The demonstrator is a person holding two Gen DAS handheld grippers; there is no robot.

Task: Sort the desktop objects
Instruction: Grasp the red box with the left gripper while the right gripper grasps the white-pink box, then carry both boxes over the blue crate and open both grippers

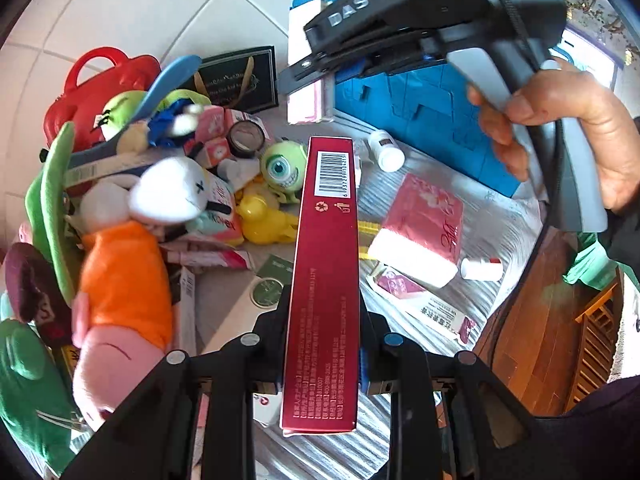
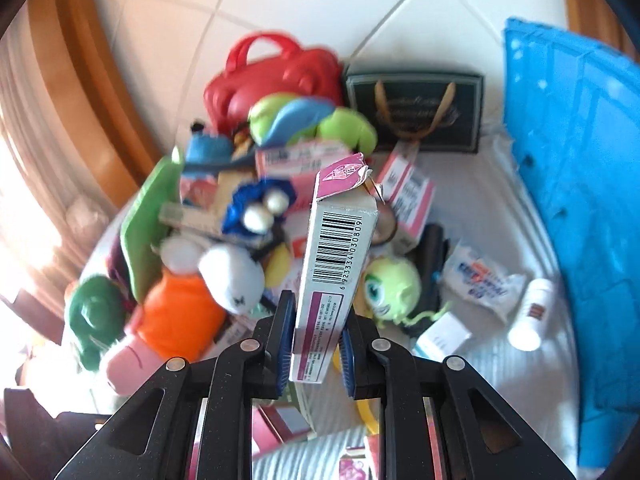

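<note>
Red carton [image 1: 324, 280]: clamped lengthwise by left gripper [image 1: 322, 344], lifted above the blue crate [image 1: 424, 120].
White-pink box [image 2: 336, 264]: pinched by right gripper [image 2: 316, 344] near the crate, judged for sorting.

1. This looks like a room in a home: white floor tiles [image 1: 132, 4] with pale grout lines spread out behind the blue plastic crate [image 2: 576, 184].
2. Left of the crate lies a heap of household clutter: a red toy case [image 2: 276, 80], a one-eyed green plush [image 2: 390, 284], an orange-shirted doll [image 1: 124, 280] and a yellow duck [image 1: 260, 220].
3. In front of the crate sit a white pill bottle [image 1: 387, 151] and a pink tissue pack [image 1: 424, 224] (everyday domestic supplies).
4. Right of the crate, in the left wrist view, warm wooden boards [image 1: 520, 340] and a slatted wooden piece [image 1: 596, 344] show.
5. Far left of the crate, in the right wrist view, a wooden frame [image 2: 80, 60] curves past.
</note>
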